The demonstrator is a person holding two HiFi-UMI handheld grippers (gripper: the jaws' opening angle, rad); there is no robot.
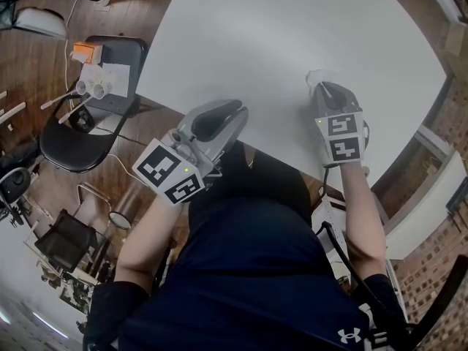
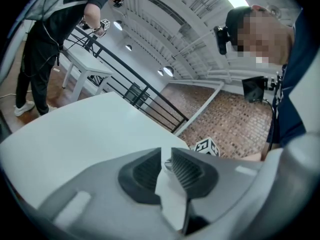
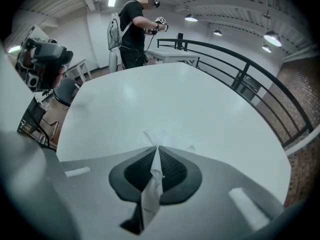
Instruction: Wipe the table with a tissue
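While over table [image 3: 175, 99], tissue [image 3: 151, 191] btwn jaws of right hand-held gripper [image 3: 156, 150].

The table [image 1: 292, 35] top is smooth, matt white. The tissue [image 3: 150, 194] is thin, creased white paper, held between the ribbed, dull black pads of the right claw [image 3: 156, 149], whose shell is smooth grey plastic. The left claw [image 2: 166, 155] pinches a similar paper scrap [image 2: 172, 201]. Beside the table, the floor [image 1: 150, 6] is glossy brown wood.

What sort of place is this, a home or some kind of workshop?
Probably a workshop or lab hall, not a home: white table, black metal railing, brickwork, and another person working at a second table.
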